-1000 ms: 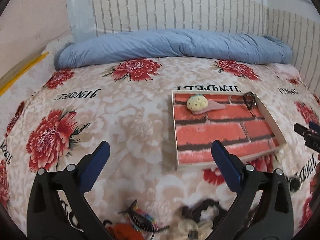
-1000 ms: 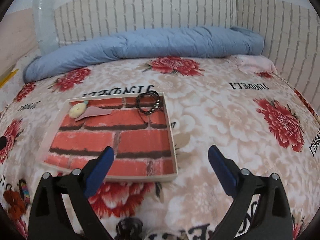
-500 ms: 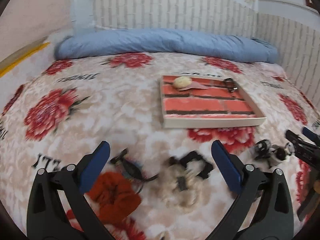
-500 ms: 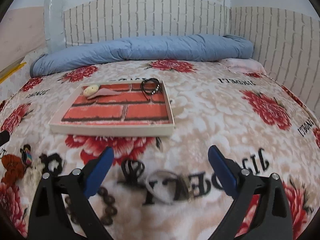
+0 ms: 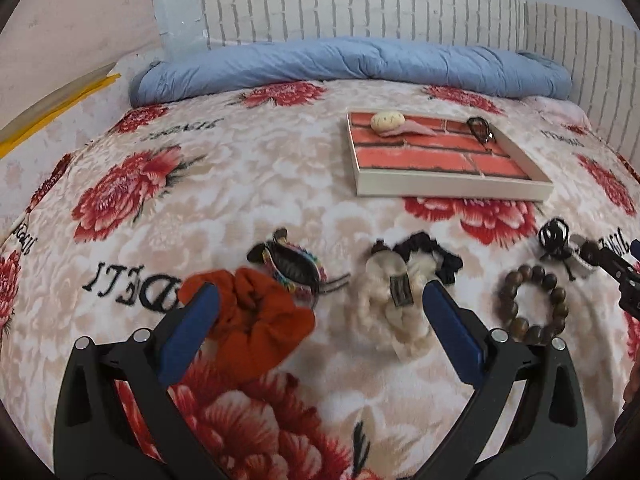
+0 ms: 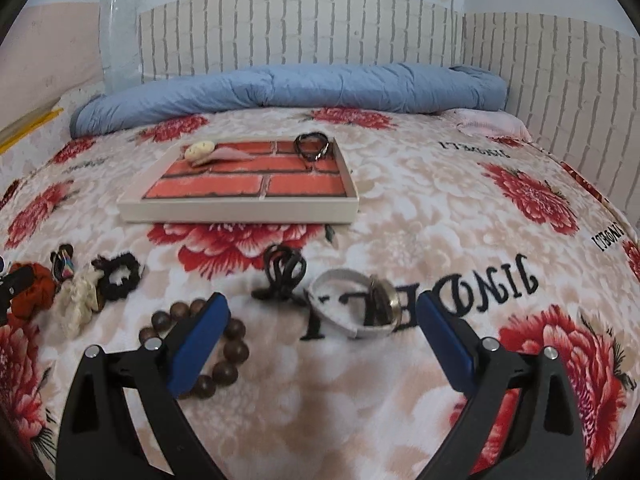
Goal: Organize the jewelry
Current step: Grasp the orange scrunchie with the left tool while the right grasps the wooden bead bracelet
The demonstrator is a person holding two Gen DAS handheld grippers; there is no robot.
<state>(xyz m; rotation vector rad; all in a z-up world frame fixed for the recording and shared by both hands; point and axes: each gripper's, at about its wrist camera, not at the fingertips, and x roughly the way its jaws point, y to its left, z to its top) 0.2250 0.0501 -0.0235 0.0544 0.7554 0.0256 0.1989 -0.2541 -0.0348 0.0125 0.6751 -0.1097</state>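
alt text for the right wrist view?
Open right claw above a white-strapped watch on a floral blanket, with a brown wooden bead bracelet and black claw hair clip alongside. Behind sits a shallow brick-patterned tray.

Two wrist views side by side, low over the bed, facing the headboard, both sharing the brick-patterned tray (image 5: 448,190) (image 6: 240,213), bead bracelet (image 5: 534,303) (image 6: 230,350)

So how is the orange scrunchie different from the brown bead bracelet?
The orange scrunchie is soft, crumpled cloth; the bead bracelet is a ring of hard, round, dark brown beads. The scrunchie lies between the left gripper's open fingers; the bracelet lies off to its right. Both are loops lying loose on the flowered blanket, outside the tray.
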